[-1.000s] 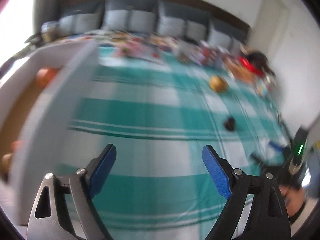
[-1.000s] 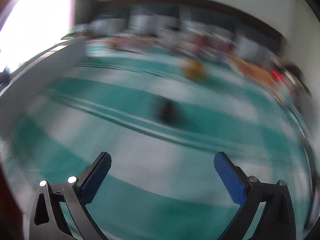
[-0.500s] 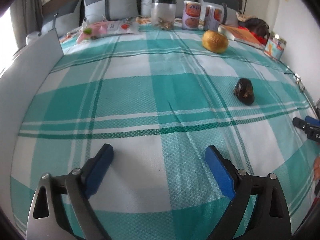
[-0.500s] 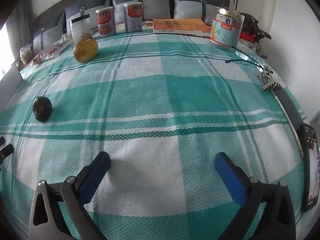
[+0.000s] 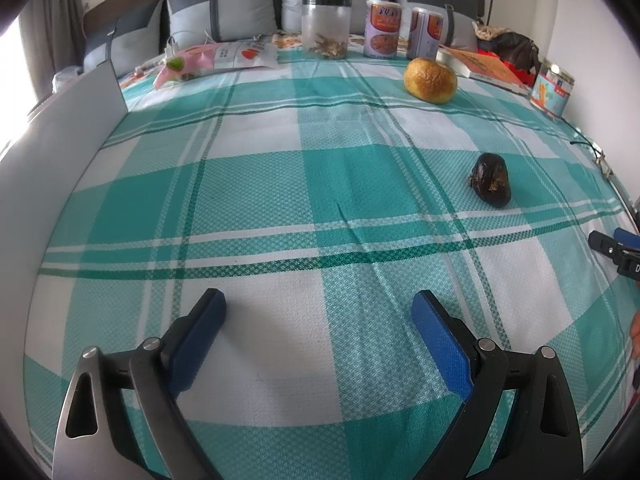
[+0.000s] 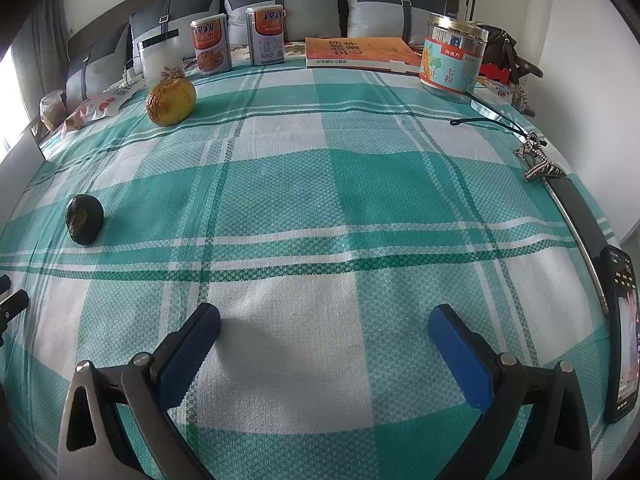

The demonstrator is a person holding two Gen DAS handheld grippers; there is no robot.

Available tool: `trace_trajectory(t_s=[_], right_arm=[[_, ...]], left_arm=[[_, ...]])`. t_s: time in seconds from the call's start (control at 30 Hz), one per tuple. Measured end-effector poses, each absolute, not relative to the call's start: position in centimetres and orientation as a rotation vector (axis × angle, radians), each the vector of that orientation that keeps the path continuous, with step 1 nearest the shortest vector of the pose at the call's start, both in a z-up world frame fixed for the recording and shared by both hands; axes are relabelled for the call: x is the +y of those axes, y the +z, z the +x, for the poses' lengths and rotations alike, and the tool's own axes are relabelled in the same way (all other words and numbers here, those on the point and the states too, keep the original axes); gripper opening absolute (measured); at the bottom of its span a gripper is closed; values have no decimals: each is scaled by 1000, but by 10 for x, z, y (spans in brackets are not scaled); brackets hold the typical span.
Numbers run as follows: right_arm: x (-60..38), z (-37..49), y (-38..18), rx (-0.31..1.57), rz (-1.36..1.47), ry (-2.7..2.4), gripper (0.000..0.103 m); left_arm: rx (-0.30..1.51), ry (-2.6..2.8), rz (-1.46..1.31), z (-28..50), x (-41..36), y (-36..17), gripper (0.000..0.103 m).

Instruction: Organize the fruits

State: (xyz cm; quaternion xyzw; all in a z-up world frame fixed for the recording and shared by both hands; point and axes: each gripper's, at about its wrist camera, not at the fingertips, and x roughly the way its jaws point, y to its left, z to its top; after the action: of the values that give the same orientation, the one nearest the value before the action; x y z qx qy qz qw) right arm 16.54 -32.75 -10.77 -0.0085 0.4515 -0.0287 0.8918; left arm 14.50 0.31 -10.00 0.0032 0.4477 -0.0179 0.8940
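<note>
A yellow-orange fruit (image 5: pixel 430 80) lies at the far side of the green checked cloth (image 5: pixel 280 184); it also shows in the right wrist view (image 6: pixel 170 101). A small dark fruit (image 5: pixel 491 179) lies mid-right of it; in the right wrist view the dark fruit (image 6: pixel 84 219) is at the left. My left gripper (image 5: pixel 318 332) is open and empty, low over the cloth's near part. My right gripper (image 6: pixel 324 340) is open and empty, low over the cloth to the right of the dark fruit. Its tip (image 5: pixel 612 250) shows at the left view's right edge.
A grey box wall (image 5: pixel 60 152) stands along the left. At the back are a clear jar (image 5: pixel 326 26), two cans (image 5: pixel 383 28), a book (image 6: pixel 356 52), a tin (image 6: pixel 454 58) and pillows. Keys (image 6: pixel 536 160) and a phone (image 6: pixel 620 332) lie at the right edge.
Both views swung from a blurred look toward the box on the left to a steady look across the cloth. Since half a second ago both grippers hold nearly still, open.
</note>
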Motion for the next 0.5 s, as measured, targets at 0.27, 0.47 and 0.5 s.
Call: trace_trajectory(t_s=[0.27, 0.47, 0.5], right_arm=[[-329, 166, -108, 937, -18, -60, 103], [-329, 167, -108, 937, -18, -60, 103], [-327, 166, -108, 937, -18, -60, 103]], left_arm=[[928, -38, 6, 143, 4, -99, 95], [928, -37, 8, 142, 4, -99, 95], [928, -36, 9, 143, 4, -99, 96]])
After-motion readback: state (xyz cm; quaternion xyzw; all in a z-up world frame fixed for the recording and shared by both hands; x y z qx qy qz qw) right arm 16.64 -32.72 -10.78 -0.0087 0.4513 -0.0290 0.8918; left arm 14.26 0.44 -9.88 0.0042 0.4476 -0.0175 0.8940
